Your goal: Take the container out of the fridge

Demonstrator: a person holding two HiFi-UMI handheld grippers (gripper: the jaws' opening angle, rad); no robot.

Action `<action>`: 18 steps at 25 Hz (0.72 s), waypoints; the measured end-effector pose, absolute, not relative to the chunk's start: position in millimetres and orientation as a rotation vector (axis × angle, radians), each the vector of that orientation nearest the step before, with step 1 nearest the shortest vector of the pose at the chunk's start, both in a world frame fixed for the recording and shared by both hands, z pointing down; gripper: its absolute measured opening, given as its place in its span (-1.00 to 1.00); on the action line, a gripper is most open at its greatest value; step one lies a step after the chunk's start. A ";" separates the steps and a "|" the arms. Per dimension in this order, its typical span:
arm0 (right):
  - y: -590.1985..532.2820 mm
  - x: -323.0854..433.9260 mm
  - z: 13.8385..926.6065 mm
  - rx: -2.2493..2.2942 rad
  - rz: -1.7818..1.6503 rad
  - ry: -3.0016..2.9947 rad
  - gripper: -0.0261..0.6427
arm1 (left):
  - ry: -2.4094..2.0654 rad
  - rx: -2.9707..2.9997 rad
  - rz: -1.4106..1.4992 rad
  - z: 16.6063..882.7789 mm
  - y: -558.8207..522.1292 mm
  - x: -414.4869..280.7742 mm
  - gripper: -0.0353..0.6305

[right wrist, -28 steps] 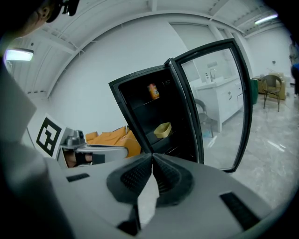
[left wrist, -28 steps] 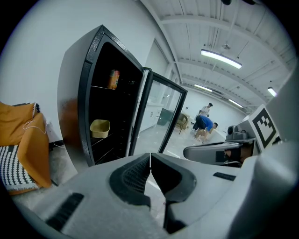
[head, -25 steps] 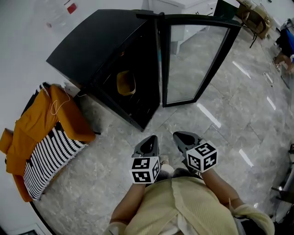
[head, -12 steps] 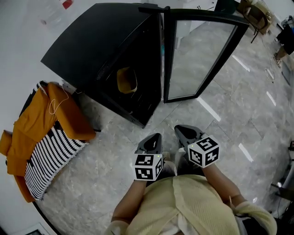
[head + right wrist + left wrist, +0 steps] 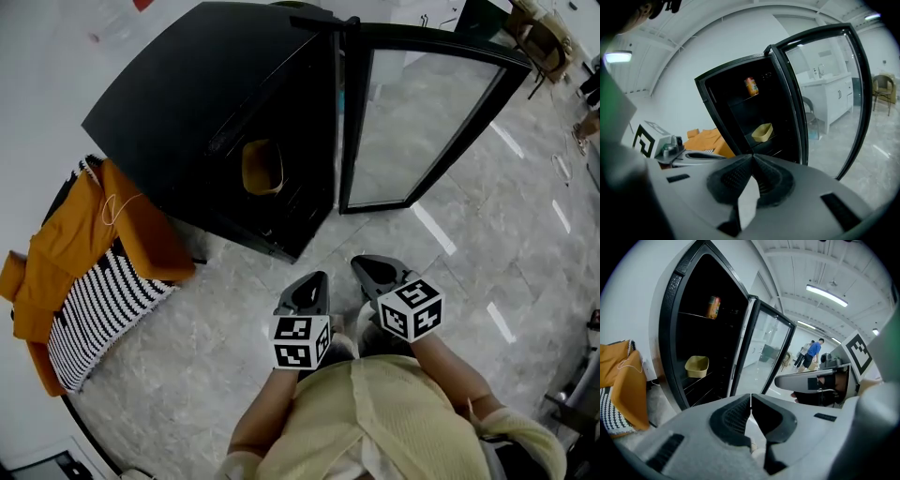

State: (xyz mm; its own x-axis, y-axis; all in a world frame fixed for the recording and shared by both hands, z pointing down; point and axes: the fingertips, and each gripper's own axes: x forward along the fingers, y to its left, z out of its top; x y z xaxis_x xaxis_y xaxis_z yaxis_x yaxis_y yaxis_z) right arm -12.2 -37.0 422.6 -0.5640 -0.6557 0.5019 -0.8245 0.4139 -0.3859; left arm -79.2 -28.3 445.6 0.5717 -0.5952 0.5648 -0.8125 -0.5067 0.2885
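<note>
Located the container (image 5: pixel 262 167), a pale yellow open tub, on a lower wire shelf inside the fridge (image 5: pixel 187 94), upper centre of the head view, sitting upright with nothing touching it. Noted a can (image 5: pixel 712 307) on the shelf above it, towards the top of the dark interior in the left gripper view. Found the fridge itself black, standing against a white wall, with its glass door (image 5: pixel 422 122) swung fully open to the right of the cabinet in the head view. Recorded an orange garment (image 5: pixel 103 234) draped over a black-and-white striped cloth (image 5: pixel 103 314) at the left edge of that frame, just beside the fridge's left side. Confirmed a grey marbled floor (image 5: pixel 450 272) across the lower and right parts of the frame. Observed the left tool (image 5: pixel 317 277) and the right tool (image 5: pixel 360 263) side by side at lower centre, close in front of the person's torso, both pointing up the frame towards the open fridge and well apart from the container. Checked each gripper view: left tool's jaws pressed together at the tips with nothing between them; right tool's jaws likewise together and empty. Saw white cabinets (image 5: pixel 829 93) and a chair (image 5: pixel 883 89) through the glass at the right of the right gripper view, and people (image 5: pixel 813 351) standing far off in the left gripper view.
</note>
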 end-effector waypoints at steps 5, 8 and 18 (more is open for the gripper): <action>-52.8 4.0 428.3 1.224 0.901 -2.409 -0.83 | -1.184 2.222 0.531 451.7 -49.3 -67.9 -0.82; -65.1 16.2 429.2 1.195 0.902 -2.411 -0.83 | -1.247 2.199 0.514 451.0 -65.1 -60.8 -0.82; -108.5 39.5 445.6 1.088 0.916 -2.419 -0.83 | -1.431 2.105 0.488 464.3 -111.1 -54.3 -0.82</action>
